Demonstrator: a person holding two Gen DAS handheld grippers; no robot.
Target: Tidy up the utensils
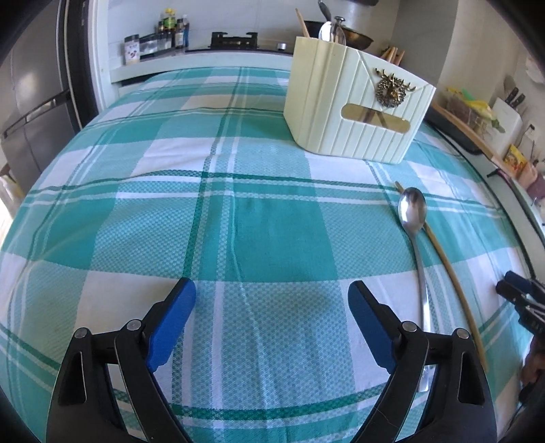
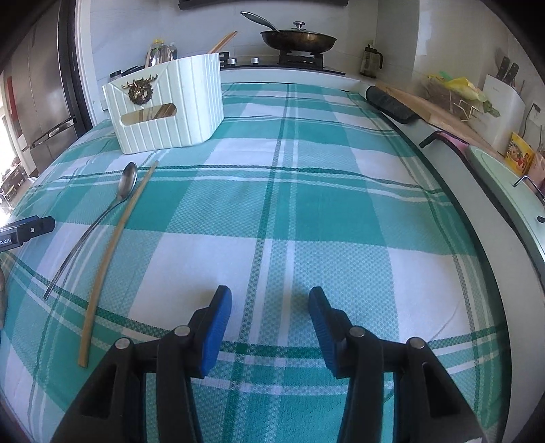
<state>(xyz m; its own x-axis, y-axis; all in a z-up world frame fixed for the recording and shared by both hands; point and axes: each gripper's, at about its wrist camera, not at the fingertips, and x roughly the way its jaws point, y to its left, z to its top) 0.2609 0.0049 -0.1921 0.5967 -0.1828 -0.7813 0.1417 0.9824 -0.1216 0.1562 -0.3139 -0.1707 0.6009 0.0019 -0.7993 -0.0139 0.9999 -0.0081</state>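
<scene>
A long metal spoon [image 1: 414, 218] [image 2: 126, 182] lies on the green checked tablecloth [image 1: 238, 191] [image 2: 306, 191], beside a single wooden chopstick [image 1: 453, 279] [image 2: 112, 245]. Behind them stands a cream utensil holder [image 1: 357, 109] [image 2: 167, 105] with a gold deer ornament; spoons and chopsticks stick out of it. My left gripper [image 1: 272, 293] hovers over bare cloth, open wide, with the spoon just to its right. My right gripper [image 2: 270, 300] is open too, nothing between its blue pads [image 2: 218, 327], with the chopstick and spoon to its left.
A stove with a lidded pan [image 2: 298, 39] and bottles [image 1: 170, 30] stands behind the table. A fridge [image 1: 30, 102] is at the left. A cutting board [image 2: 429, 105], knife block [image 2: 504, 98] and a sink edge [image 2: 504, 191] run along the right counter.
</scene>
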